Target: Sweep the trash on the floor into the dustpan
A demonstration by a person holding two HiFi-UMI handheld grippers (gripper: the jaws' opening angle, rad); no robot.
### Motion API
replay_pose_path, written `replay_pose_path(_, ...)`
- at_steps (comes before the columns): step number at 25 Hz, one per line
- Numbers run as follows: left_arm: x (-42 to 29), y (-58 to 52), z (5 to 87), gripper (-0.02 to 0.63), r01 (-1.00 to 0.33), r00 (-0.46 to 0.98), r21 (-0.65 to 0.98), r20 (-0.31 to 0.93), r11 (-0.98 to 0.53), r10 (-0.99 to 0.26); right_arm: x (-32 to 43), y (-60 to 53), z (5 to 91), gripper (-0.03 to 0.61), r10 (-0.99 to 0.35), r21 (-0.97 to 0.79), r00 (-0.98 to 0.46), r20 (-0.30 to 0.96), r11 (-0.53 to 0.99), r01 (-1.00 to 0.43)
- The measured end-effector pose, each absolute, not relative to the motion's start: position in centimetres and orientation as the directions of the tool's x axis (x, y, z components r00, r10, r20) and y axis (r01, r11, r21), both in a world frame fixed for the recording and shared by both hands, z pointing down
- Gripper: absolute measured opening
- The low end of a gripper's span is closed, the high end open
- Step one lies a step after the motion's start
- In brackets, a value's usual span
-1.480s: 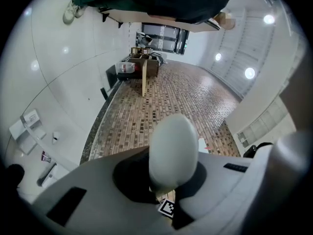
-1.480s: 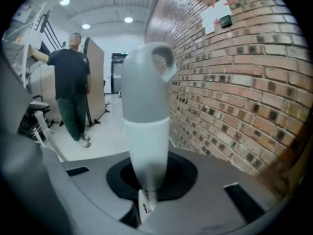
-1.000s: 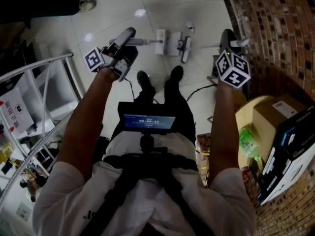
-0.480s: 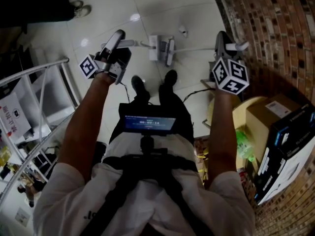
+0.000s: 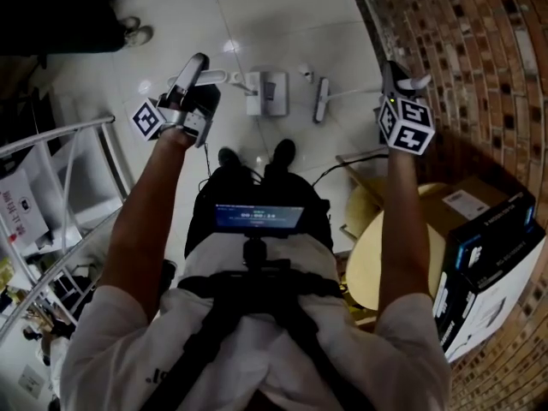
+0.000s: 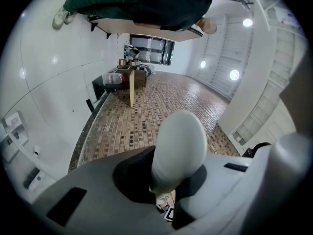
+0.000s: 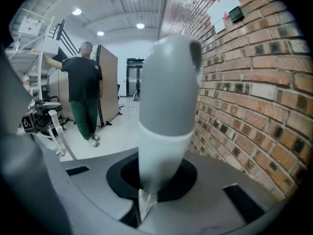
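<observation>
The left tool (image 5: pixel 199 67) is clenched on the white dustpan handle (image 6: pixel 178 146). The right tool (image 5: pixel 396 74) is clenched on the grey broom handle (image 7: pixel 164 106). One dustpan (image 5: pixel 274 92) and one broom (image 5: pixel 322 99) rest on the floor (image 5: pixel 282 15), with one small bit of trash (image 5: pixel 306 73) near both. I cannot tell what is in the dustpan.

Two grippers are counted: the left gripper (image 5: pixel 197 68) and the right gripper (image 5: pixel 396 75). Two marker cubes are seen, one on each. Two handles are held: the dustpan handle (image 6: pixel 178 148) is clamped in the left jaws and the broom handle (image 7: pixel 165 106) in the right. One dustpan (image 5: pixel 274 92), one broom head (image 5: pixel 322 99) and one small white scrap of trash (image 5: pixel 306 72) are counted on the floor (image 5: pixel 282 24). Two shoes (image 5: pixel 227 157) of the wearer and one lit screen (image 5: pixel 257 217) are seen. Two boxes are counted by the brick wall (image 5: pixel 479 50): one brown box (image 5: pixel 473 199) and one black box (image 5: pixel 488 268). One standing person (image 7: pixel 85 92) is seen in the right gripper view.
</observation>
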State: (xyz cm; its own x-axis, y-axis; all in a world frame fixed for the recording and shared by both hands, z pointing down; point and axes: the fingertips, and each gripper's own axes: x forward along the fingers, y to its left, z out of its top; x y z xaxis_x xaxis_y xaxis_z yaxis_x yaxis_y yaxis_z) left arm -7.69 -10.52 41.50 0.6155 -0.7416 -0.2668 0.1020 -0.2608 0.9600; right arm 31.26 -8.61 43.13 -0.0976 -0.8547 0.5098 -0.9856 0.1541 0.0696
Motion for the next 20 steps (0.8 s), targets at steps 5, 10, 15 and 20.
replay_pose_path(5,-6.1,-13.7,41.0,0.014,0.11,0.641,0.956,-0.276,-0.271,-0.716,33.9,-10.4,43.5,0.012,-0.837,0.199,-0.041,0.546,0.177,-0.964)
replay_pose_path(10,-4.9,-16.9,41.4,0.012,0.127,0.673,0.958,-0.274,-0.257,-0.688,34.2,-12.9,44.7,0.014,-0.833,0.262,0.021,0.554,0.15,-0.953)
replay_pose_path(15,-4.1,-18.8,43.0,0.012,0.142,0.708,0.968,-0.245,-0.206,-0.662,33.2,-14.8,48.0,0.02,-0.793,0.224,0.09,0.602,0.059,-0.973)
replay_pose_path(20,-4.7,-19.8,43.6,0.012,0.152,0.722,0.973,-0.23,-0.175,-0.653,31.8,-17.7,49.2,0.021,-0.789,0.118,0.123,0.602,-0.064,-0.991)
